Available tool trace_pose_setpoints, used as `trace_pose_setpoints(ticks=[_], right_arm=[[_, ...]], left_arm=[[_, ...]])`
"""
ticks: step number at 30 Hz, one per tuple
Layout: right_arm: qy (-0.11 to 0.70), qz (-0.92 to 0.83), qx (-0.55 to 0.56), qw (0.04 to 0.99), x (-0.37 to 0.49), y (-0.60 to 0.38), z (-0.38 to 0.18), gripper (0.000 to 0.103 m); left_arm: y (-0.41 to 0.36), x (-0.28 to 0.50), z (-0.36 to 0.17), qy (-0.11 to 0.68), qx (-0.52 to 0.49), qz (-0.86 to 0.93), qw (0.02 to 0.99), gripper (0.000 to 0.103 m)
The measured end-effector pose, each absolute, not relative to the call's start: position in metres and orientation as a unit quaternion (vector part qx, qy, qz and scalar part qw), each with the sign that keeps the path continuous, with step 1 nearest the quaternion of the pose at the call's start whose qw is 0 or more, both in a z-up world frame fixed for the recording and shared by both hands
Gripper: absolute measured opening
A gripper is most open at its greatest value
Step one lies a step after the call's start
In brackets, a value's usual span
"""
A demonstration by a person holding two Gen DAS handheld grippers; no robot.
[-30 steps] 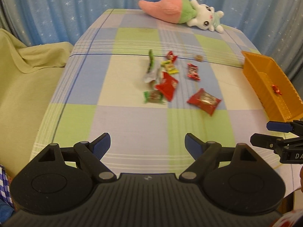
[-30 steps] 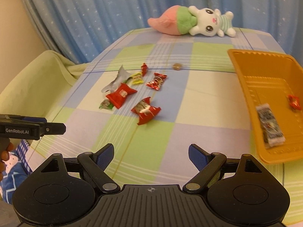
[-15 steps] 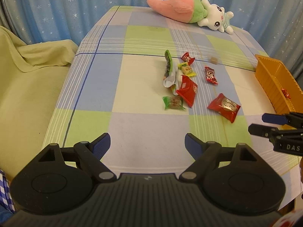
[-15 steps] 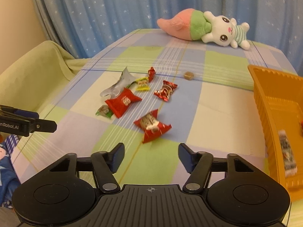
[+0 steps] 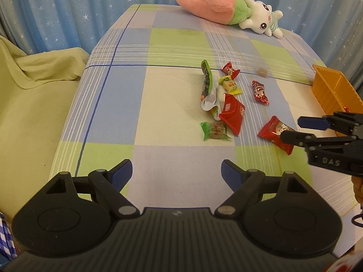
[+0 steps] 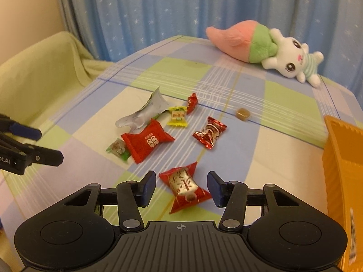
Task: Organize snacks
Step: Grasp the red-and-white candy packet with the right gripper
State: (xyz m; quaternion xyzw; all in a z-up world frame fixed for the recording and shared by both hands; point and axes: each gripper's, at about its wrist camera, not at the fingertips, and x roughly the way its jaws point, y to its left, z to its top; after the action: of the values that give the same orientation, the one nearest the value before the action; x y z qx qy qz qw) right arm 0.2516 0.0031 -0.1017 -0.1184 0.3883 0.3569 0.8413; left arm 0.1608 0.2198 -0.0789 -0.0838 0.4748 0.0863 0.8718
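Note:
Several wrapped snacks lie on the checked tablecloth [image 5: 172, 163]. My right gripper [image 6: 182, 189] straddles a red and silver candy pack [image 6: 185, 187]; its jaws are closing, with gaps still showing on both sides of the pack. From the left wrist view that gripper [image 5: 292, 128] reaches in over the same pack [image 5: 274, 132]. My left gripper [image 5: 175, 173] stands open and empty above bare cloth, short of the green candy [image 5: 214, 131]. A big red pack [image 6: 147, 141], a yellow candy [image 6: 178, 116], a red foil candy [image 6: 209, 132], a small red candy [image 6: 192, 103] and a silver-green wrapper [image 6: 145, 114] lie beyond.
An orange bin [image 6: 342, 172] sits at the right table edge and holds a wrapped bar [image 6: 352, 238]. A small brown candy [image 6: 242, 113] lies alone farther back. A plush bunny toy [image 6: 261, 49] rests at the far edge. A green-draped seat [image 5: 34, 99] stands left of the table.
My right gripper has moved left from the bin to the red and silver pack, and its jaws have narrowed around it. My left gripper has crept forward toward the snacks, still open.

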Motion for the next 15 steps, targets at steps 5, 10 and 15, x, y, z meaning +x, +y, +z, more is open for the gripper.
trace_pose_setpoints(ticks=[5,10,15], right_arm=[[0.396,0.351,-0.155,0.834,0.256,0.015,-0.115,0.049],[0.401,0.352,-0.167,0.829,0.258,0.018,-0.122,0.044],[0.405,0.353,-0.176,0.825,0.260,0.019,-0.126,0.029]], left_arm=[[0.217,0.169,-0.083,0.478,-0.079,0.077,0.872,0.084],[0.213,0.175,-0.087,0.478,-0.068,0.066,0.873,0.084],[0.209,0.182,-0.091,0.478,-0.057,0.054,0.875,0.083]])
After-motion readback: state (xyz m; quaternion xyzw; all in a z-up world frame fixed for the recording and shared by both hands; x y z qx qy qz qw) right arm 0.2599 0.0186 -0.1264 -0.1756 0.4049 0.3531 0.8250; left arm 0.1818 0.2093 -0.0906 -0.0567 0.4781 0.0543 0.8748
